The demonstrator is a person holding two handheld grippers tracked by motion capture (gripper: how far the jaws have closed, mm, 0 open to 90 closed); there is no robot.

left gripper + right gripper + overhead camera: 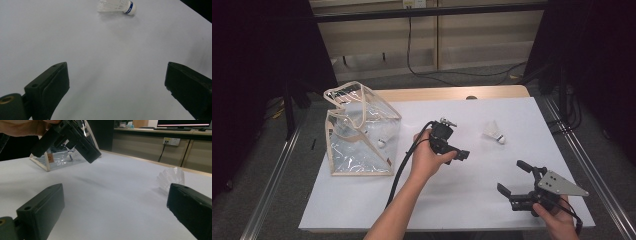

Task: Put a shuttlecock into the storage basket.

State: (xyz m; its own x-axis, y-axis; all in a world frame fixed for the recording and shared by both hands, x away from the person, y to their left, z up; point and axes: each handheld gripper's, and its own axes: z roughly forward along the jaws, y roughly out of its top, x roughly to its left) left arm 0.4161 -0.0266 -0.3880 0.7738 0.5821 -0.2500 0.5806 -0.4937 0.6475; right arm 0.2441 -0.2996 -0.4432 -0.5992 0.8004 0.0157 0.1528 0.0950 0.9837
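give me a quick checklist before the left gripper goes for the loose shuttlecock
1. Left gripper open: ok, jaws spread wide in its own view and holding nothing.
2. Shuttlecock lying free on the table: ok, on its side with nothing touching it.
3. Path from left gripper to shuttlecock free: ok, bare table between them.
4. Right gripper out of the way: ok, open and nearer the person's edge.
5. Clear bag ready to receive: cannot tell, it sits tilted and its opening is unclear; one shuttlecock is already inside.

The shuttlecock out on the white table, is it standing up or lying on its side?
On its side: the shuttlecock lies flat, cork tip pointing sideways along the table.
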